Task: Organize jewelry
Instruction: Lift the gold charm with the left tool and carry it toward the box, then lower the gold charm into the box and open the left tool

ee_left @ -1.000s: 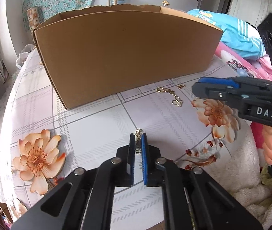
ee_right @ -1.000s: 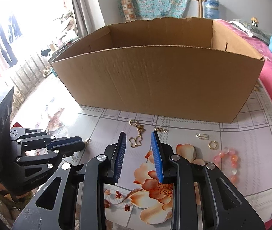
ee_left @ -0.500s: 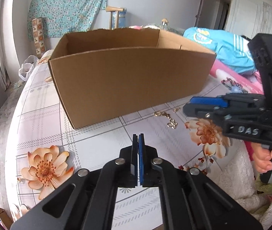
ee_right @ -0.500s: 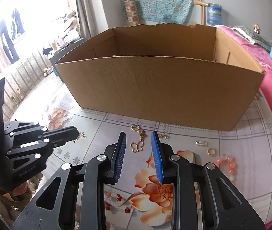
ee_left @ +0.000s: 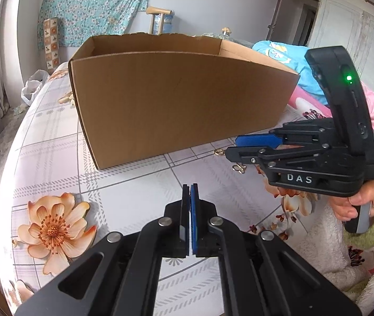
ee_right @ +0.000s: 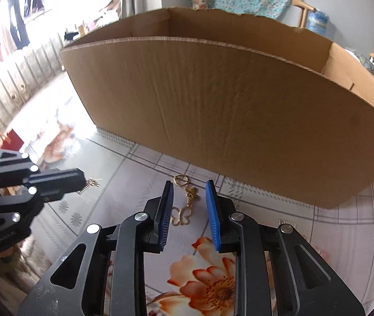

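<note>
While the left gripper (ee_left: pixel 190 192) hangs above the flowered tablecloth (ee_left: pixel 123 200), its jaws are pressed together. Seen from the right wrist camera, a small gold comb-like charm (ee_right: pixel 90 183) sticks out at its tip, at about 9 o'clock of that view, pinched between the closed fingers. From the left wrist camera itself nothing shows between the blue pads (ee_left: pixel 193 210).

Over on the other side, the right gripper (ee_right: pixel 190 202) has its jaws spread, hovering low over the cloth. Between and just ahead of its blue fingers (ee_right: pixel 167 210) lies a gold butterfly chain (ee_right: pixel 185 201), with a ring at its far end toward 12 o'clock and an open butterfly outline at the near end. I cannot tell whether the fingers touch the chain. From the left wrist camera, part of this chain peeks out beneath the right gripper at 3 o'clock.

An open cardboard box (ee_right: pixel 239 121) stands on the cloth beyond both grippers, filling the 12 o'clock part of each view; the butterfly chain lies near its front wall. A hand (ee_left: pixel 358 202) grips the right gripper's handle at 4 o'clock of the left view.
</note>
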### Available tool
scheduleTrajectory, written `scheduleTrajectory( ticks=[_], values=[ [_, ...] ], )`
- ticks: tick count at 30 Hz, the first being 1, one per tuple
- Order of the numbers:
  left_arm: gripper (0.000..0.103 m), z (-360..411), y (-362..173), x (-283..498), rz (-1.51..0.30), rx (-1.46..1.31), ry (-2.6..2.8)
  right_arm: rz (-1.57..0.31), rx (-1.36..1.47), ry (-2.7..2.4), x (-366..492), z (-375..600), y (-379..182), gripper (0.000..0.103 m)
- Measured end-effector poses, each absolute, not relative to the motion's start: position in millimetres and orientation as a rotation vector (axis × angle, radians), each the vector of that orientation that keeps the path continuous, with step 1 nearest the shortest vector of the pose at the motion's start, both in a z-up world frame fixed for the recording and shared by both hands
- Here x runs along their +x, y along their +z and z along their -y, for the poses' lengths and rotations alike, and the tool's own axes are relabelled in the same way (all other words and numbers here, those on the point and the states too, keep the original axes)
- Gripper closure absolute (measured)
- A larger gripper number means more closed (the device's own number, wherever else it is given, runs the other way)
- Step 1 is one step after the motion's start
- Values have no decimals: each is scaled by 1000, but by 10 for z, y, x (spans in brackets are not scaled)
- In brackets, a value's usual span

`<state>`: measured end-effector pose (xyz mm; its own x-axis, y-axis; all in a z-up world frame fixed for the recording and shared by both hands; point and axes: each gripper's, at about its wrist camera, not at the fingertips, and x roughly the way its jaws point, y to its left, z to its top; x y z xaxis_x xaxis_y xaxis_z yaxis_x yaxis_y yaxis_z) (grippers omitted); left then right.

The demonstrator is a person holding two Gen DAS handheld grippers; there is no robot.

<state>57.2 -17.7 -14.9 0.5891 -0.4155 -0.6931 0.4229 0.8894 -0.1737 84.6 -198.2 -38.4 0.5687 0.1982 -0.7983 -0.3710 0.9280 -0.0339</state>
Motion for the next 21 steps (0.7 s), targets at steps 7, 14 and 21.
scheduleTrajectory(
  ticks=[7, 14, 21],
  values=[
    [103, 195, -178, 643, -811, 7, -486, -947, -255, 369, 905, 1948, -395, 98],
    [103, 181, -162, 615, -797, 8, -482, -956, -184, 378, 959, 2053, -355, 98],
    [103, 175, -58, 505, -765, 18, -468, -917, -135, 388, 877, 2168, -191, 98]
  ],
)
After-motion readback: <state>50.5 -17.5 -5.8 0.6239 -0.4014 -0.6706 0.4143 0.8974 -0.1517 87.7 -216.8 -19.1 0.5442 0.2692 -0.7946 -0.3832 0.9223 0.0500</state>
